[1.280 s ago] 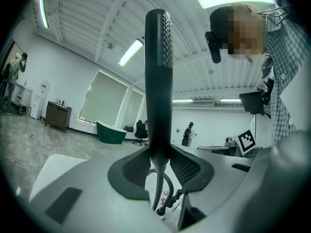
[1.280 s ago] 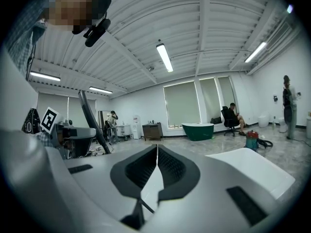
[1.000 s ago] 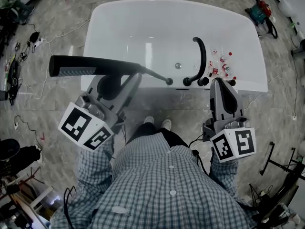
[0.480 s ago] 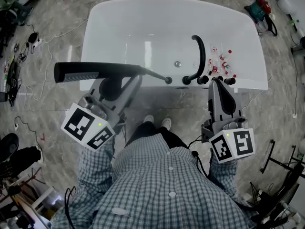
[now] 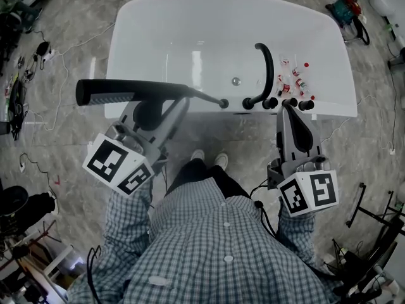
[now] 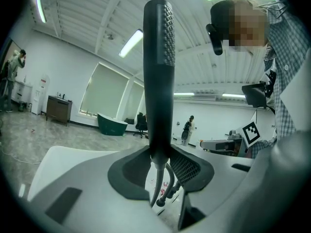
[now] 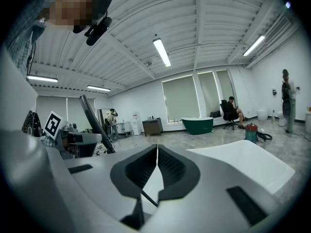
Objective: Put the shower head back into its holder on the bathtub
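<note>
A long black shower head (image 5: 133, 90) lies level above the near rim of the white bathtub (image 5: 164, 37), spray end to the left and thin tail end (image 5: 223, 103) close to the black knobs (image 5: 269, 102). My left gripper (image 5: 179, 101) is shut on its handle. In the left gripper view the shower head (image 6: 159, 72) stands upright between the jaws of the left gripper (image 6: 160, 165), with the hose (image 6: 163, 188) below. My right gripper (image 5: 288, 109) hovers by the rim near the knobs, shut and empty; the jaws of the right gripper (image 7: 156, 159) touch.
A curved black faucet (image 5: 268, 68) arches over the tub, with small bottles (image 5: 294, 81) on the ledge beside it. Cables (image 5: 38, 56) litter the floor at left, a red tool bag (image 5: 345, 11) lies far right, and a stand (image 5: 370, 217) is at right.
The shower head and my left gripper have drifted slightly right and toward the tub. The right gripper has barely moved.
</note>
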`<action>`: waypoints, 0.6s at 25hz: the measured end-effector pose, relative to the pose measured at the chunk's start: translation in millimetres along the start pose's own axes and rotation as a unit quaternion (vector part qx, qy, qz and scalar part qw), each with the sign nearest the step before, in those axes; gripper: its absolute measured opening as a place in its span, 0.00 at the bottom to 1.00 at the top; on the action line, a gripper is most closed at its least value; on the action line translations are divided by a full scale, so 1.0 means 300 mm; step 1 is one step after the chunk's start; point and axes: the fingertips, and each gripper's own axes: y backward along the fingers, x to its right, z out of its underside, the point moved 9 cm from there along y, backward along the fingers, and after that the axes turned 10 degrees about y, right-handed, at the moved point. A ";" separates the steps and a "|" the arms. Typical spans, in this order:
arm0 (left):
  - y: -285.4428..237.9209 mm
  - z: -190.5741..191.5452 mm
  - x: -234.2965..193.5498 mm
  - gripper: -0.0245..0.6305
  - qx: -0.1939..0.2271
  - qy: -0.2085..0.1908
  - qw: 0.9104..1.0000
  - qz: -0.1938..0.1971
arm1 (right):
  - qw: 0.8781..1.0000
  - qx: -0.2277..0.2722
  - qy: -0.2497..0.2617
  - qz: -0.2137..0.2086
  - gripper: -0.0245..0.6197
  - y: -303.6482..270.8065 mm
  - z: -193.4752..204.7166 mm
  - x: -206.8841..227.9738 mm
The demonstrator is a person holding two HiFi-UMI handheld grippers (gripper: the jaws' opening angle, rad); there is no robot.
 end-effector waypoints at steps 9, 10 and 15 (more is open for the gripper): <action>-0.025 0.041 -0.020 0.23 -0.014 0.009 1.000 0.003 | 1.000 -0.007 -0.004 -0.001 0.07 -0.016 0.027 0.000; -0.025 0.046 -0.021 0.23 -0.015 0.010 1.000 0.003 | 1.000 -0.007 -0.004 -0.001 0.07 -0.016 0.030 -0.001; -0.036 0.060 -0.024 0.23 -0.022 0.012 1.000 0.008 | 1.000 -0.015 -0.006 -0.002 0.07 -0.016 0.047 -0.002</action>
